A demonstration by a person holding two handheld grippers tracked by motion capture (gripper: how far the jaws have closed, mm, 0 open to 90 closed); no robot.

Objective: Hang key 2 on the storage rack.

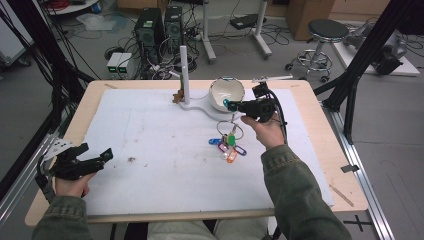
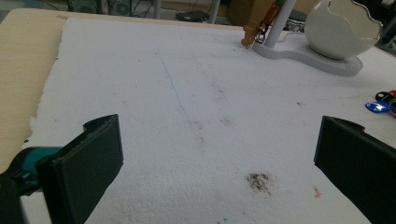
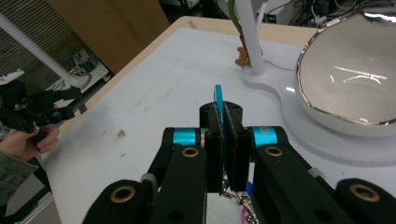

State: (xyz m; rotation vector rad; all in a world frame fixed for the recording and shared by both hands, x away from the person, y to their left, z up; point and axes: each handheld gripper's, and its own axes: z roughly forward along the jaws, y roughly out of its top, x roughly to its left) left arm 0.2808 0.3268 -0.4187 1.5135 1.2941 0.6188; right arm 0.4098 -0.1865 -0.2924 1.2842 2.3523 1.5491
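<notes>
Now up over the white mat [image 1: 150, 150], right gripper [image 1: 231, 105] pinching a teal key tag [image 3: 218, 105] flat between pressed-together jaws, tag edge poking out past the tips. Dangling below from a wire ring, a bunch of coloured key tags [image 1: 227, 146], lowest ones down at the mat just in front of the right hand [image 1: 267, 131]. Just beyond the tips, a white egg-shaped bowl [image 1: 226, 93] on its white stand [image 1: 200, 106], upright post [image 1: 184, 72] beside it with a small brown figure [image 1: 177, 96] at the foot. Over at the near left corner, left gripper [image 1: 95, 156] low over the mat, jaws spread wide, nothing between them but bare mat and a dark smudge [image 2: 259, 181].
</notes>
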